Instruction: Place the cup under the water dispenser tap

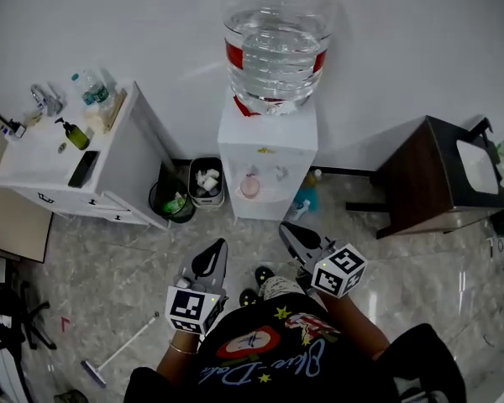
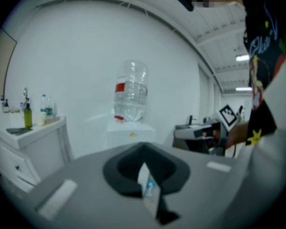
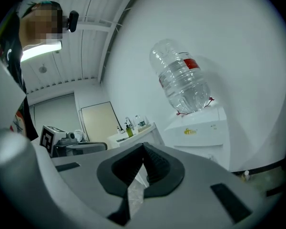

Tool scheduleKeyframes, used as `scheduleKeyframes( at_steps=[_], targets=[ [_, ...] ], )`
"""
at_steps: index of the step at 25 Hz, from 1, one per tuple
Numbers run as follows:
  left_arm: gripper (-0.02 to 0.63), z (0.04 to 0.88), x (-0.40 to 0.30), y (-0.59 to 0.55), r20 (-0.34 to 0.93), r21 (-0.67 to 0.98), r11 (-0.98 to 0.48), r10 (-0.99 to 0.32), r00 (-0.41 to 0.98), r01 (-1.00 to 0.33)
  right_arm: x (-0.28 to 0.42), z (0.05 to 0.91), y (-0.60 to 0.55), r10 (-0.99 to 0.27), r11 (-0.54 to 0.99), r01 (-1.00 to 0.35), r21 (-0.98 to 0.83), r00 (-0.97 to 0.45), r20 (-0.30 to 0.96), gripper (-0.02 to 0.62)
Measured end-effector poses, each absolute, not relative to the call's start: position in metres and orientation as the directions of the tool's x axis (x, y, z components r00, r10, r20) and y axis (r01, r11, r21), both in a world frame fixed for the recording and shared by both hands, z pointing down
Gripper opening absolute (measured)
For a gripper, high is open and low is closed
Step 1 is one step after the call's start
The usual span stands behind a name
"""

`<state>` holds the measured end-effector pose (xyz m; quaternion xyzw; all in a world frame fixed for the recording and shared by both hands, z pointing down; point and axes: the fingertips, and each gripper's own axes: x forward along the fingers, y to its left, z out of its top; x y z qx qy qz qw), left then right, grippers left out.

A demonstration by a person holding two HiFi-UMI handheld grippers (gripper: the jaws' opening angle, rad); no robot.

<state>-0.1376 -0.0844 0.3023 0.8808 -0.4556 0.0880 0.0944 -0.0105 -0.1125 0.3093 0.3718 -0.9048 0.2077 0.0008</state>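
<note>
Sitting low in the front of the white bottle-topped water dispenser [image 1: 267, 141], the small pink cup [image 1: 249, 186] is facing two closed, empty grippers, the right gripper [image 1: 288, 229] apparently nearer than the left gripper [image 1: 219, 248].

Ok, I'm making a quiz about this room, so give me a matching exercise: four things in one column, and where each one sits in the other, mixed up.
Things
1. cup
2. soap bottle
3. big water bottle
4. bin

Places
A. on the floor, between the cabinet and the dispenser
B. in the recess at the dispenser's front
C. on top of the white cabinet
D. upside down on top of the dispenser

Pairs: 1-B, 2-C, 3-D, 4-A
</note>
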Motion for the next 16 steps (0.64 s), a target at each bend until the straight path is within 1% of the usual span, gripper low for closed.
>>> scheduleKeyframes(
  at_steps=[7, 12, 16],
  targets=[
    [-0.003, 0.301, -0.167, -0.080, 0.215, 0.115, -0.524, -0.816, 0.536, -0.844, -0.016, 0.304, -0.099, -0.695, 0.628, -0.686, -0.366, -0.707, 0.132, 0.011],
    [-0.003, 0.298, -0.168, -0.074, 0.203, 0.112, -0.539, -0.810, 0.550, -0.835, -0.024, 0.296, -0.092, -0.694, 0.638, -0.676, -0.370, -0.712, 0.103, 0.011],
    [-0.003, 0.299, -0.167, -0.069, 0.203, 0.105, -0.547, -0.806, 0.556, -0.831, -0.026, 0.298, -0.088, -0.701, 0.626, -0.679, -0.384, -0.706, 0.105, 0.011]
  ],
)
